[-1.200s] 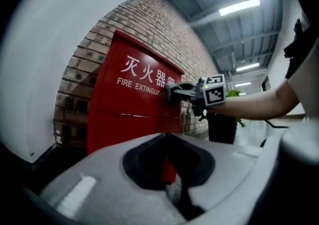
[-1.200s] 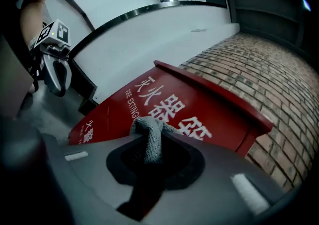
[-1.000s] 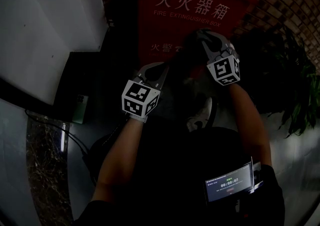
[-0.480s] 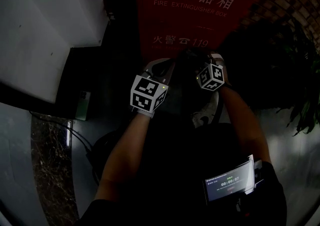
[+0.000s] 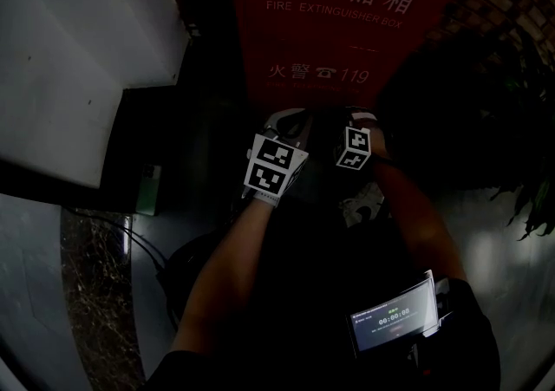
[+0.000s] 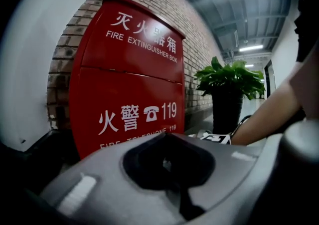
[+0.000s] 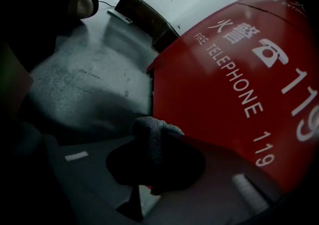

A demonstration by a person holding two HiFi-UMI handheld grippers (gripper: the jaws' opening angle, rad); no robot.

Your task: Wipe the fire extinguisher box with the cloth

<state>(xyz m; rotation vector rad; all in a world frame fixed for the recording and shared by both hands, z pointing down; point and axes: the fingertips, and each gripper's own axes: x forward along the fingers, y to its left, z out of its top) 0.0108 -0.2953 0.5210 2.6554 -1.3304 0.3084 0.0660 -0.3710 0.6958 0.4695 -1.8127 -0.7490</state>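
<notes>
Dim corridor, brick wall [image 6: 60, 69] behind the red fire extinguisher box [image 6: 129, 79]. Right claw [image 7: 158, 166] is clamped on a grey cloth [image 7: 152, 136]. It looks soft and light, best held by a bunched fold. The cloth sits just beside the box's lower front. Left claw [image 6: 167, 161] closed, empty.

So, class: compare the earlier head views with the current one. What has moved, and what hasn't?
The right gripper, shut on the cloth, has slid down the box front, from over the 119 line to below it. The left gripper, shut and empty, drifted a little toward the right one. Nothing was visibly taken or let go, and the box stayed put.
</notes>
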